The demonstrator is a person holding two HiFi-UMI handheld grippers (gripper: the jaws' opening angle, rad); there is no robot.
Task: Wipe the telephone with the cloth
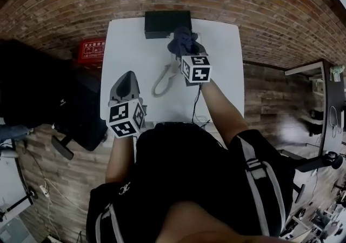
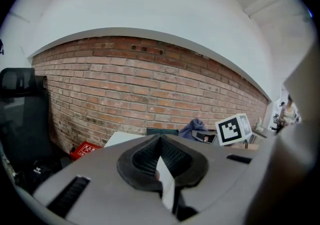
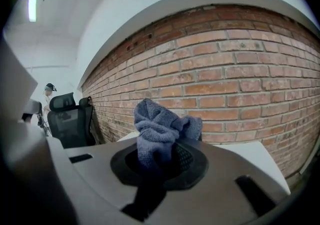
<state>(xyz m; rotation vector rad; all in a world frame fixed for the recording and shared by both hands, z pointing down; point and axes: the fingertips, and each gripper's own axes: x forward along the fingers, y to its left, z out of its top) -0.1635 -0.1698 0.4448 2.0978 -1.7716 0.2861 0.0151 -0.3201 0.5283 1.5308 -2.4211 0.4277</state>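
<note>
Progress is looking early: the cloth is in hand, but no view is showing it pressed against the telephone, so I am judging the wiping as barely begun or paused between strokes.

At the far left, a black chair (image 1: pixel 32 90) and a red box (image 1: pixel 92 51) are standing on the floor beside the white table (image 1: pixel 130 47). The left gripper (image 1: pixel 128 77) is hovering over the near left part of the table, its jaws meeting at the tips and carrying nothing. It is taking no part in the job for now.

Right of it, near the table's middle, the telephone (image 1: pixel 165 74) is lying as a pale curved piece, handset or cord, I cannot tell which. Whatever else belongs to it is hiding under the right gripper. A black box (image 1: pixel 167 23) is sitting at the far edge, just behind.

The right gripper (image 1: pixel 186 52) is reaching over the far middle of the table, its jaws clamping the blue cloth (image 1: pixel 183 39), which is bunching up past the tips. In the right gripper view the cloth is standing free against the brick wall (image 3: pixel 240 74), touching nothing that shows.

The pick-up seems done. Bringing the cloth down and rubbing it over the telephone's surfaces is appearing to be what is left.
</note>
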